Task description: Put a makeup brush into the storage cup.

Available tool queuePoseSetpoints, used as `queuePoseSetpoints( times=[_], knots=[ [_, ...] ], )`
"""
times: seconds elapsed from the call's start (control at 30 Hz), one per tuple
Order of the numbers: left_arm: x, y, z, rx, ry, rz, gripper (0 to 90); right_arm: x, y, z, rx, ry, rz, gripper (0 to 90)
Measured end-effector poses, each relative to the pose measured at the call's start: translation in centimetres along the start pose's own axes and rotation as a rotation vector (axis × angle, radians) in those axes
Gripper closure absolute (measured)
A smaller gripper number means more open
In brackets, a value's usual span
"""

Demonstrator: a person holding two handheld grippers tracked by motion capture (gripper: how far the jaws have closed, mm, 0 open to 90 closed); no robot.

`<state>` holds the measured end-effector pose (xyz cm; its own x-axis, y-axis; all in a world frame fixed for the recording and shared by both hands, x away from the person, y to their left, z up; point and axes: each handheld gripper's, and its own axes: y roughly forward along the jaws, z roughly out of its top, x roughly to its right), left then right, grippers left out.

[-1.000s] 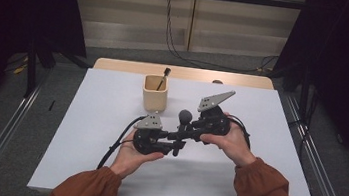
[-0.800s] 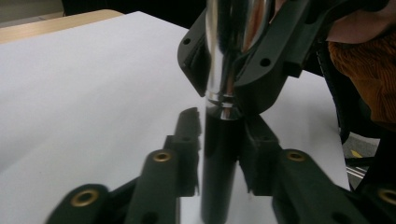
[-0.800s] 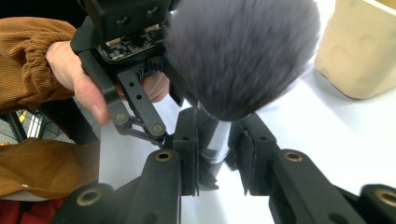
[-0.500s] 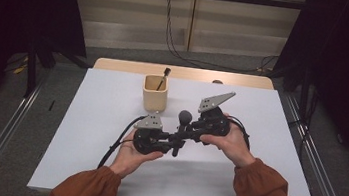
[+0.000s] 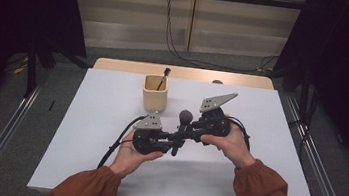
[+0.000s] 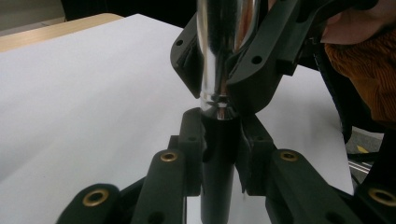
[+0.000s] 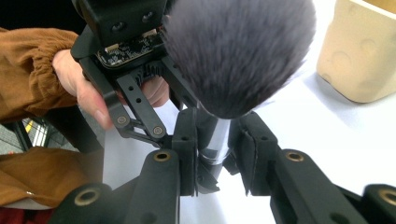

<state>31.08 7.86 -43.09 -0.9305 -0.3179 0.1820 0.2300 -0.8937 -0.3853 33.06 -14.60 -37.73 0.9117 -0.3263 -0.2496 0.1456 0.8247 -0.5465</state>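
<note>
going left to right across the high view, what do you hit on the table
Left gripper on the dark handle end of the makeup brush → beige cup holding a thin brush → the makeup brush's fluffy head → right gripper, shut on the brush's silver ferrule.

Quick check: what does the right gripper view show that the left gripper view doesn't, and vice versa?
Right gripper view: the brush, its dark bristle head up close, and the beige cup. Left gripper view: the black handle clamped in the left gripper, whose jaws have just been closing. Both: the silver ferrule held by the right gripper, over the white table.
</note>
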Motion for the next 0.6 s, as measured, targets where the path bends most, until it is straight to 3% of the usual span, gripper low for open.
queuePoseSetpoints(
  times=[0.3, 0.6],
  knots=[
    [-0.3, -0.4, 0.1, 0.017, -0.014, 0.013, 74.6, 0.1, -0.6, -0.3, 0.032, 0.014, -0.019, 54.8],
    [-0.4, -0.6, 0.1, 0.016, -0.012, 0.026, 74.5, 0.4, -1.1, -0.7, 0.06, 0.041, -0.05, 21.4]
  ],
)
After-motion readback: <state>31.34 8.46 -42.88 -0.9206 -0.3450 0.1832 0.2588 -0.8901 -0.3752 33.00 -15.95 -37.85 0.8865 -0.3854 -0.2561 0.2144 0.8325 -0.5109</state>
